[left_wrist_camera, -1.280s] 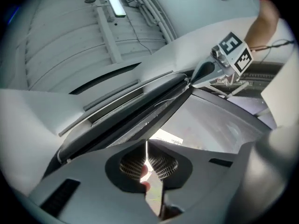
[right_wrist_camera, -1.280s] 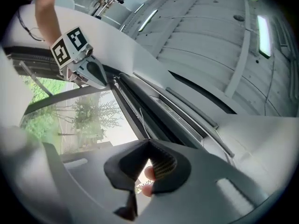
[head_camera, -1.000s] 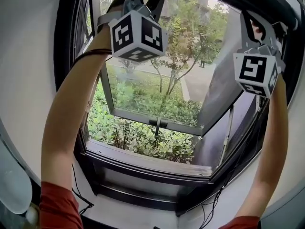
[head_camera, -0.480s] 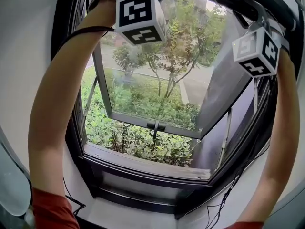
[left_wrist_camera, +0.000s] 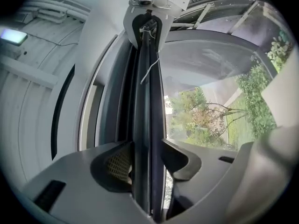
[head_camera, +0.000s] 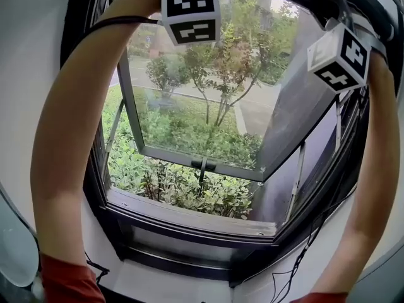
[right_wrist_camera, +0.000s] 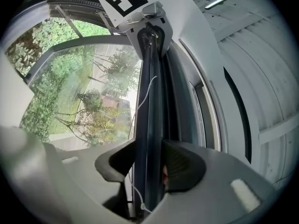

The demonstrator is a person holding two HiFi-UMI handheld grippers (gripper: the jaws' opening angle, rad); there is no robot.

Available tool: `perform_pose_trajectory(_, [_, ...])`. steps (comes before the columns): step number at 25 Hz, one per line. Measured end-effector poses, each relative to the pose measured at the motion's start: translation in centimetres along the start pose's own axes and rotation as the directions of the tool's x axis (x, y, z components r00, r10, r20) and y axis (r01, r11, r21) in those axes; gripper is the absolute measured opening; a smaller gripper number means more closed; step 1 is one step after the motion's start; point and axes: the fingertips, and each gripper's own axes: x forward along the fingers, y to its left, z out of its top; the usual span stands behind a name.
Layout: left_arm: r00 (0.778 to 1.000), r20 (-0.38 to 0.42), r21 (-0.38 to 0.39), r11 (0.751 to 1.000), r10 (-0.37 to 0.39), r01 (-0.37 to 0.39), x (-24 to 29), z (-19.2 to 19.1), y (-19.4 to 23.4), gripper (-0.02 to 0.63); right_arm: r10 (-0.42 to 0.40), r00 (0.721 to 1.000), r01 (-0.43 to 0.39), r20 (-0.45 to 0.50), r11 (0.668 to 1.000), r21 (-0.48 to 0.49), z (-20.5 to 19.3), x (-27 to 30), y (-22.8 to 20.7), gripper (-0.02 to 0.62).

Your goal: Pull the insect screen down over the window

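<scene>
The insect screen's pull bar (left_wrist_camera: 148, 101), a dark rail, sits at the very top of the window (head_camera: 189, 216), not yet drawn down. The opening below it is uncovered, and the glass sash (head_camera: 208, 106) is swung outward over green shrubs (head_camera: 183, 188).

In the left gripper view the bar runs up the centre of the frame between the jaws of the left gripper (left_wrist_camera: 147, 160). In the right gripper view the same bar (right_wrist_camera: 152, 101) runs up the centre between the jaws of the right gripper (right_wrist_camera: 148, 164), with a thin white cord (right_wrist_camera: 140, 106) trailing beside it.

Both pairs of jaws have just been opening and now stand wide, one jaw on each side of the bar, seemingly not yet clamped on it. That suggests the grippers are placed to close on the bar before any pull.

In the head view both arms reach to the upper edge of the frame. Compared with a second ago, the left marker cube (head_camera: 189, 8) and the right marker cube (head_camera: 341, 49) sit higher in the frame and show other faces. The screen itself has not come down
</scene>
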Motion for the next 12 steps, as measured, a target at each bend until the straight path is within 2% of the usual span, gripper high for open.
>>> perform_pose_trajectory(6, [1.000, -0.002, 0.009, 1.000, 0.009, -0.009, -0.4, 0.1, 0.1, 0.186, -0.053, 0.998, 0.051, 0.045, 0.998, 0.048, 0.3, -0.2, 0.0, 0.186])
perform_pose_trajectory(9, [0.999, 0.005, 0.003, 0.999, 0.050, -0.050, -0.8, 0.0, -0.1, 0.186, -0.055, 0.997, 0.053, 0.048, 0.997, 0.054, 0.4, -0.5, 0.4, 0.186])
perform_pose_trajectory(12, [0.999, 0.019, -0.007, 0.999, 0.045, -0.044, -1.5, 0.1, -0.7, 0.186, -0.055, 0.997, 0.052, 0.059, 0.997, 0.063, 0.6, -1.0, 1.0, 0.186])
